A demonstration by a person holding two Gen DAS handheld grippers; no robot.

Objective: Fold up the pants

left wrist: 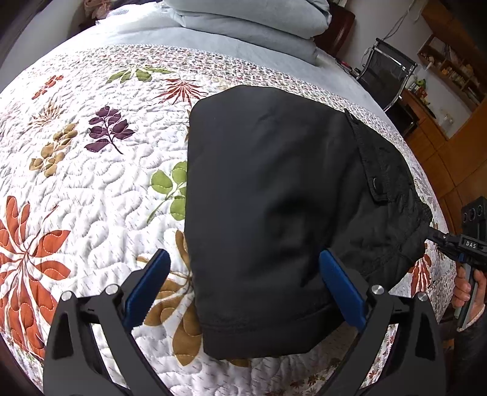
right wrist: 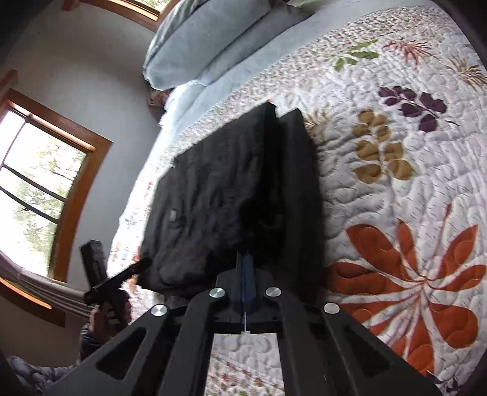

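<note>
One folded pants [left wrist: 274, 213] on quilt [left wrist: 91, 182]

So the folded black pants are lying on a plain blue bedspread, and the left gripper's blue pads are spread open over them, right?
Not quite. The folded black pants lie on a white quilted bedspread stitched with coloured leaves and flowers, not a plain blue one; the left wrist view shows this. The left gripper does have its blue pads spread open over the pants.

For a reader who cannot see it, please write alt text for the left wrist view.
Folded black pants lie on a floral quilt, and the open left gripper straddles their near left edge. At the right edge, the right gripper meets the waistband. Grey bedding is stacked behind.
</note>
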